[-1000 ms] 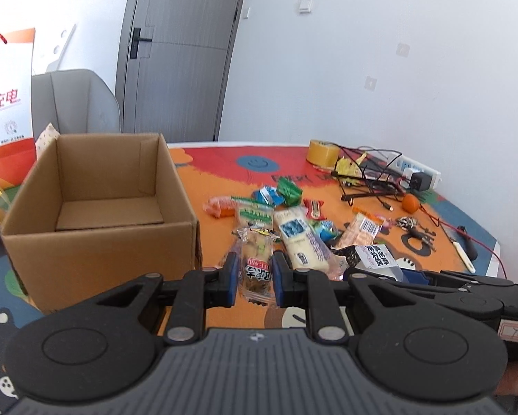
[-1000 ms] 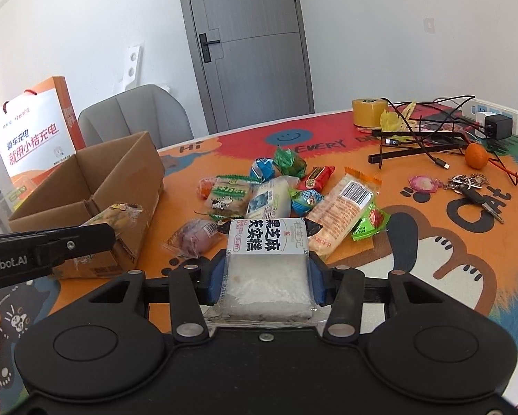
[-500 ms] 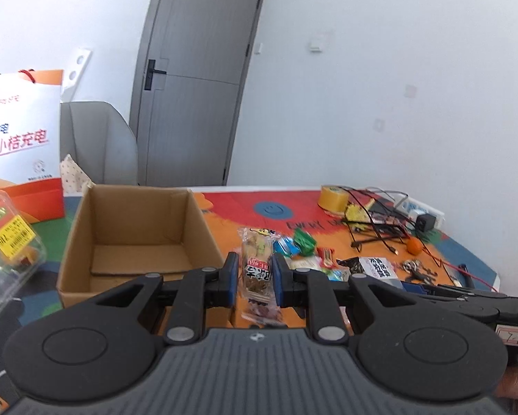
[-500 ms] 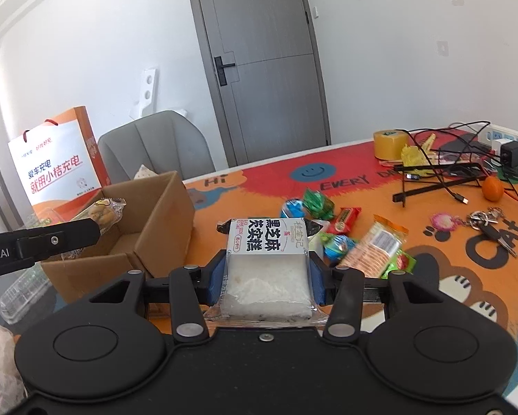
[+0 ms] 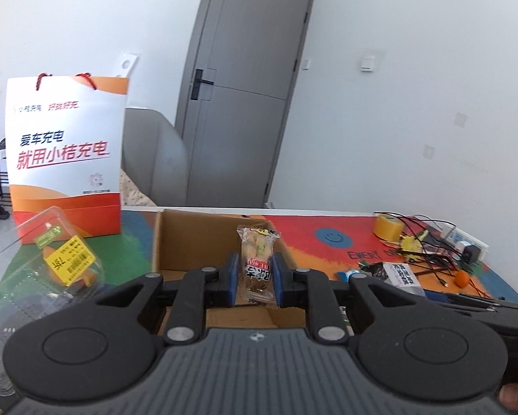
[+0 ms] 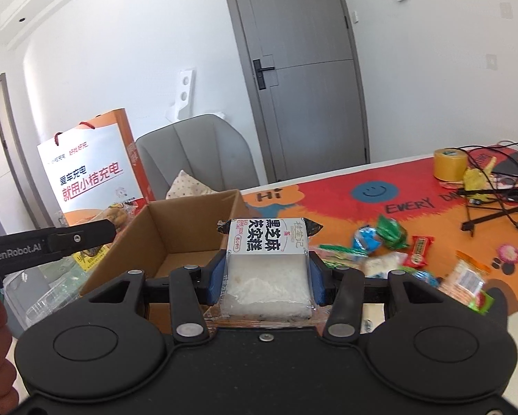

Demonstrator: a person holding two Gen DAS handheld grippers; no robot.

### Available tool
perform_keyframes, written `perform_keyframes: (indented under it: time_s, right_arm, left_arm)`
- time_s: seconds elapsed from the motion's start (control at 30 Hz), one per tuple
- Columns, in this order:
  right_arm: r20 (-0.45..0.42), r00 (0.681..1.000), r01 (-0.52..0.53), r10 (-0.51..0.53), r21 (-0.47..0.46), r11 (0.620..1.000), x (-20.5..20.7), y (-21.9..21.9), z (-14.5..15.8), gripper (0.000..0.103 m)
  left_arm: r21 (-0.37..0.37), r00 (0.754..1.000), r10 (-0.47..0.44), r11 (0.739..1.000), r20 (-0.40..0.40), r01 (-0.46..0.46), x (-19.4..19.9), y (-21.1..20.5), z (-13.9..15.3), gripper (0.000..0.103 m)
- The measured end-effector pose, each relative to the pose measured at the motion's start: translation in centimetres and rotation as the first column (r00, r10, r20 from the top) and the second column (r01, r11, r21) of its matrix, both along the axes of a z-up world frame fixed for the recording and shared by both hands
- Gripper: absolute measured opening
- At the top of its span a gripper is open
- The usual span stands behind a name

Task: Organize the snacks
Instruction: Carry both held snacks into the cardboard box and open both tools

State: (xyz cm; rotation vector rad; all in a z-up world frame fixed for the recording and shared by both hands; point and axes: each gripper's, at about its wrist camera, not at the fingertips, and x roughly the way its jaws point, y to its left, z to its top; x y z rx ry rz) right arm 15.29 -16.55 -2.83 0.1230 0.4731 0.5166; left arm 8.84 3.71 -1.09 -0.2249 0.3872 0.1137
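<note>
Left gripper (image 5: 255,278) jaws clamped on a slim clear-wrapped brown snack packet (image 5: 256,265), right gripper (image 6: 264,278) jaws clamped on a white block-shaped cake pack (image 6: 267,263); released short of the open brown cardboard box (image 6: 176,238), either could strike its rim and fall outside.

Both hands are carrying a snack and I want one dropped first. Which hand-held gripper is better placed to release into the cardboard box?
Left, probably. The left hand-held gripper holds its brown snack packet right over the open cardboard box. The right hand-held gripper, gripping the white cake pack, sits off the box's right wall.
</note>
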Motion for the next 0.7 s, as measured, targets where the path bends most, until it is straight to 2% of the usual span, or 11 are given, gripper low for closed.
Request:
perform_keyframes:
  time_s: [0.23,0.4,0.53,0.7]
  right_arm:
    - [0.007,0.999,-0.046,0.046,0.000,0.999,1.1,3.1,0.7,0.047]
    - [0.001,0.998,-0.069,0.069,-0.004,0.998,1.9,5.3,0.7,0.047]
    - [-0.006,0.997,-0.079,0.079,0.002,0.997,2.4,6.3,0.7,0.048]
    - [-0.015,0.996,-0.083,0.083,0.022,0.996,3.1,6.7,0.7,0.048]
  left_arm:
    - [-0.024,0.998,0.045,0.999,-0.039,-0.046,1.3,2.3,-0.6,0.020]
    - [-0.050,0.995,0.064,0.996,-0.073,-0.068,2.3,3.7,-1.4,0.027]
    - [-0.052,0.994,0.080,0.995,-0.073,-0.084,2.1,4.1,-1.5,0.056]
    - [-0.062,0.992,0.110,0.992,-0.060,-0.113,1.6,4.5,-1.3,0.078]
